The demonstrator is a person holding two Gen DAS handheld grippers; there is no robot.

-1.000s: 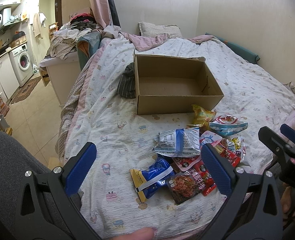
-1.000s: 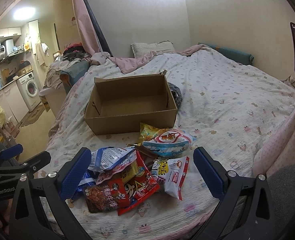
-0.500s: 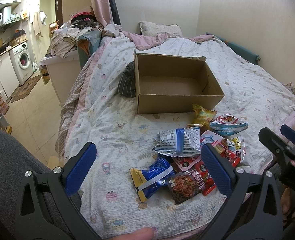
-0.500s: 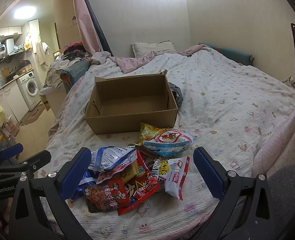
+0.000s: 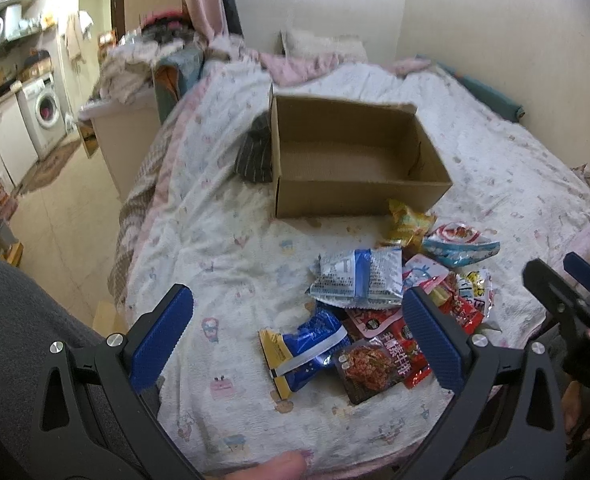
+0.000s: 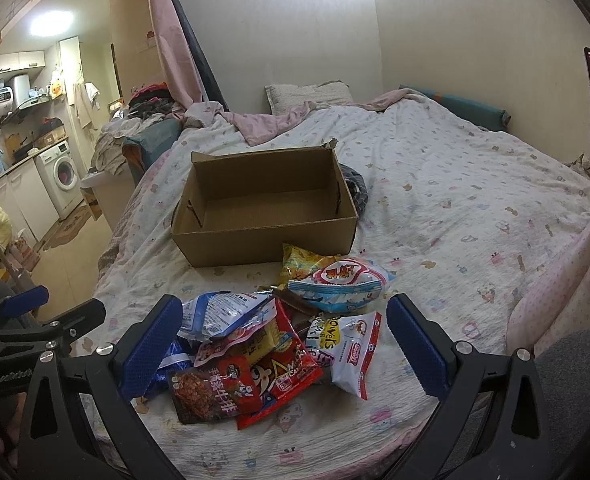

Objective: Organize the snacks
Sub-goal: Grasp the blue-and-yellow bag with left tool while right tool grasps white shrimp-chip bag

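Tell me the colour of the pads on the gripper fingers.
Blue, with a fine textured surface, set on black frames. The right gripper's pads show it best in the right wrist view.

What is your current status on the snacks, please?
Left gripper and right gripper open, empty. Snack packets piled on bed; cardboard box empty. Path to box unobstructed.

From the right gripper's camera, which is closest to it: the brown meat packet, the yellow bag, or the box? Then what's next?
1. Brown meat packet, just ahead of the right gripper, near its left finger.
2. Yellow bag, farther up the pile.
3. Cardboard box, farthest back.
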